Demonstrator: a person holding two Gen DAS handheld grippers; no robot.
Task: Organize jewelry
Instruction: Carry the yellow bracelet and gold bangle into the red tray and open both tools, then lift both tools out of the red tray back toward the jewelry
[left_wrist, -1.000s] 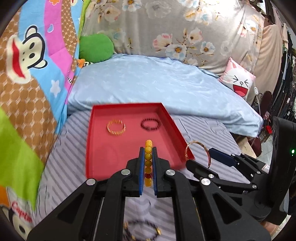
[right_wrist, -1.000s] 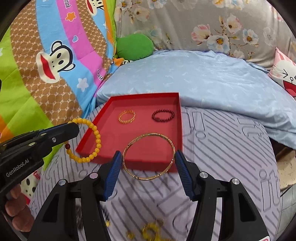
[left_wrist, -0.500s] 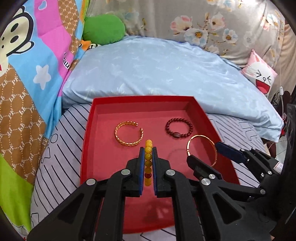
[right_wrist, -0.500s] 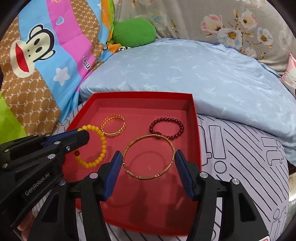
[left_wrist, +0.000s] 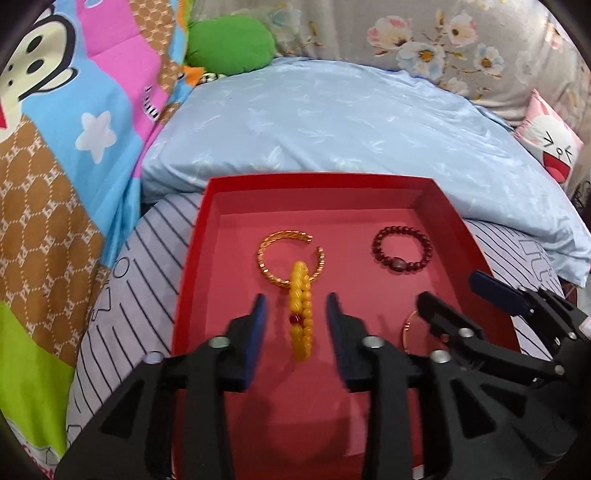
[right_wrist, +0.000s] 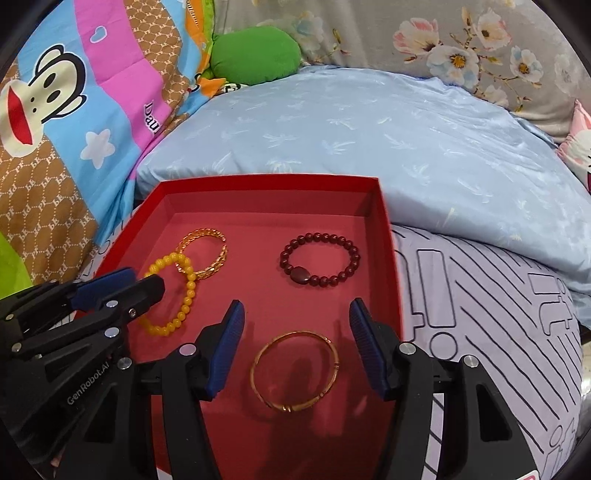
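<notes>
A red tray (left_wrist: 192, 258) (right_wrist: 392, 258) lies on the bed, holding a gold cuff (left_wrist: 269, 243) (right_wrist: 202, 233) and a dark red bead bracelet (left_wrist: 402, 263) (right_wrist: 300, 275). My left gripper (left_wrist: 295, 317) (right_wrist: 142, 282) hovers over the tray's left half with its jaws opening. The yellow bead bracelet (left_wrist: 301, 314) (right_wrist: 191, 295) is loose between them, blurred, its far end over the cuff. My right gripper (right_wrist: 295, 314) (left_wrist: 450, 291) stands open over the tray's right half. The thin gold bangle (right_wrist: 295, 371) (left_wrist: 408, 328) lies flat on the tray floor between its pads, touching neither.
A pale blue quilt (right_wrist: 369, 140) bulges just behind the tray. A green cushion (right_wrist: 255, 55) and a monkey-print blanket (right_wrist: 74, 110) lie at the back left. Striped lilac sheet (right_wrist: 480, 314) spreads right of the tray. A pink-and-white cushion (left_wrist: 546, 140) sits far right.
Both grippers moved forward and down over the tray. The left jaws parted and let the yellow bracelet go. The gold bangle left the right pads and now lies on the tray floor.
</notes>
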